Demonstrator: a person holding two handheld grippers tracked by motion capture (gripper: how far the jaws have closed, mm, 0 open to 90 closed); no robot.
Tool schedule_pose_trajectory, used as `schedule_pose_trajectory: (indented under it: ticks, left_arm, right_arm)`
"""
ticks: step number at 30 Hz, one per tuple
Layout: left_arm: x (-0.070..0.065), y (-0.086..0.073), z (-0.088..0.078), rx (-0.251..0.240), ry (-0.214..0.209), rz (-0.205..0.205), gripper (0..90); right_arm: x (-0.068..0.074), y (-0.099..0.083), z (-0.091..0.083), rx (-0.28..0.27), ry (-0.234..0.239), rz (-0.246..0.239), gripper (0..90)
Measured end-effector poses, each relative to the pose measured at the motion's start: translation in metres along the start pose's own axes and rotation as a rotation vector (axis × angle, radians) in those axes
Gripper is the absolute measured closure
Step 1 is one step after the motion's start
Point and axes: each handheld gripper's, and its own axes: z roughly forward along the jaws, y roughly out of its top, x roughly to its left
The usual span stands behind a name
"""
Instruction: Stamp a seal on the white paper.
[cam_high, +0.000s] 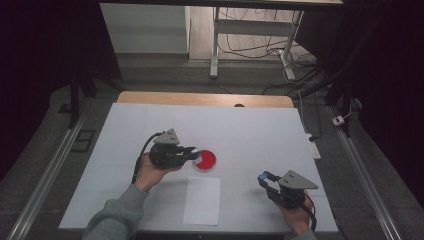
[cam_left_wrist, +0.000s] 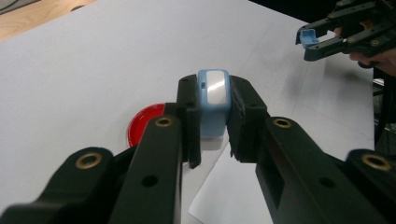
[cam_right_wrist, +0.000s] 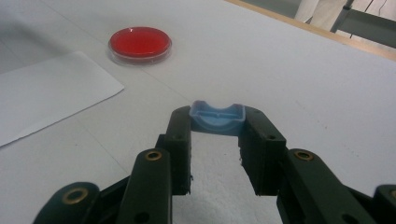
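My left gripper is shut on a small blue box with a shiny white face, held just above the table. Right behind its jaws lies a round red dish, partly hidden by them in the left gripper view. Toward the front right, my right gripper is shut on a small blue cap with a curved hollow edge. That cap and the right gripper also show far off in the left gripper view. The red dish sits well ahead and left in the right gripper view.
A white sheet of paper lies near the front edge between the two hands, on the white table cover. A wooden table edge runs along the back. Beyond it stand desk legs and cables on the floor.
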Motion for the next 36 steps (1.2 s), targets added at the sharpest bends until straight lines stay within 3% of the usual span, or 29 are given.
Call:
schedule_pose_trajectory:
  ticks: [26,36]
  left_arm:
    - [-0.010,-0.001,-0.007,-0.005,-0.055,-0.004,76.1]
    - [-0.022,-0.006,-0.014,-0.002,-0.059,0.010,76.0]
  right_arm:
    - [0.001,0.000,0.000,0.002,-0.002,0.001,65.0]
    - [0.001,0.000,0.000,0.001,-0.001,0.001,65.0]
